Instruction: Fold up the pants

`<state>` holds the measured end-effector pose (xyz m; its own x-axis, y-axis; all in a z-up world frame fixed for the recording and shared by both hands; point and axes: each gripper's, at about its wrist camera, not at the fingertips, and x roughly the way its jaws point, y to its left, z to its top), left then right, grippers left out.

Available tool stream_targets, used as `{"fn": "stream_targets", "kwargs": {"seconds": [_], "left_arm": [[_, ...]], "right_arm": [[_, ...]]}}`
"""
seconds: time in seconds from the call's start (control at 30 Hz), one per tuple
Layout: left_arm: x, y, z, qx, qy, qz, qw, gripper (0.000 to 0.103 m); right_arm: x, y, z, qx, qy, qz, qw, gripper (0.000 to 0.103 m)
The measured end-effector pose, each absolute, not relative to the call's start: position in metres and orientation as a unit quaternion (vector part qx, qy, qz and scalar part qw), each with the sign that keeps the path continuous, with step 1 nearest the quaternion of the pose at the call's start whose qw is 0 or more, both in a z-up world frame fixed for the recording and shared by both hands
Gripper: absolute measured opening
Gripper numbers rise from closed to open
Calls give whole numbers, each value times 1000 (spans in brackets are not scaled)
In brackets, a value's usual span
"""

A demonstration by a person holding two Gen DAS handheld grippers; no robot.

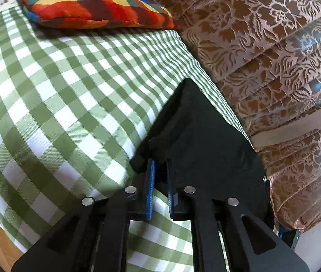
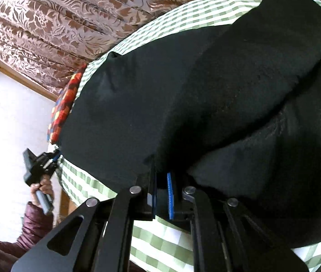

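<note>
The black pants [image 2: 183, 90] lie spread over a green-and-white checked bed sheet [image 2: 160, 238], with a thicker fold bulging toward the upper right. My right gripper [image 2: 161, 181] is shut on the near edge of the pants, the dark cloth pinched between its blue pads. At the left, a person's hand [image 2: 43, 188] holds my left gripper [image 2: 57, 155] at a far corner of the pants. In the left wrist view, that gripper [image 1: 160, 170] is shut on a pointed corner of the pants [image 1: 196, 136], with cloth between the fingertips.
A multicoloured patchwork pillow [image 1: 87, 2] lies at the head of the sheet [image 1: 58, 79] and also shows as the pillow [image 2: 64, 106] beyond the pants. A brown floral curtain [image 1: 262, 56] hangs along the bed's side. A maroon sleeve [image 2: 33, 222] and white wall [image 2: 8, 113] are at left.
</note>
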<state>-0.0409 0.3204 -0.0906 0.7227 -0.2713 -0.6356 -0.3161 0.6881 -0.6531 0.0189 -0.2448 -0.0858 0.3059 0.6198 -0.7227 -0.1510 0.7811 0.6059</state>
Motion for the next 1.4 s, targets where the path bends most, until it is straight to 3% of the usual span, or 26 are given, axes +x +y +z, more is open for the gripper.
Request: {"fn": "stream_targets", "kwargs": {"seconds": [0.03, 0.07, 0.1, 0.37, 0.43, 0.47, 0.5, 0.6, 0.73, 0.9, 1.07, 1.13, 1.27, 1.3, 1.33, 1.4], "left_arm": [[-44, 322, -88, -400, 371, 14, 838, 15], [-48, 325, -87, -405, 369, 19, 837, 30], [-54, 328, -83, -407, 364, 30, 837, 36], [-70, 306, -26, -335, 286, 55, 896, 36], [-57, 285, -15, -307, 284, 22, 908, 36], [-46, 270, -12, -288, 291, 5, 912, 36], [-37, 255, -11, -269, 300, -10, 915, 36], [-17, 221, -17, -242, 321, -52, 914, 36], [1, 176, -36, -206, 347, -89, 911, 36], [8, 154, -64, -192, 387, -97, 896, 36], [1, 156, -84, -204, 402, -95, 888, 36], [-1, 159, -89, -216, 400, -98, 885, 36], [-1, 162, -92, -224, 400, -106, 883, 36], [-1, 163, -93, -224, 400, -107, 882, 36], [0, 163, -92, -223, 402, -108, 882, 36], [1, 163, -91, -223, 404, -106, 881, 36]], "right_arm": [[17, -248, -85, 218, 534, 243, 780, 6], [18, -250, -84, 221, 535, 243, 779, 6], [18, -251, -84, 219, 535, 244, 779, 6], [25, -245, -84, 200, 560, 233, 770, 8], [27, -247, -78, 194, 582, 262, 745, 26], [25, -247, -72, 185, 594, 290, 727, 51], [21, -246, -65, 172, 598, 313, 718, 62], [15, -243, -30, 121, 576, 353, 728, 62], [57, -232, -2, 172, 528, 396, 731, 62], [148, -190, -14, 241, 522, 401, 713, 59], [230, -138, -52, 253, 567, 375, 688, 52], [245, -122, -64, 244, 585, 378, 675, 36], [254, -93, -72, 220, 594, 411, 656, 33], [255, -87, -72, 210, 595, 410, 659, 25], [255, -84, -69, 187, 588, 400, 678, 6], [260, -94, -58, 199, 554, 387, 710, 6]]}}
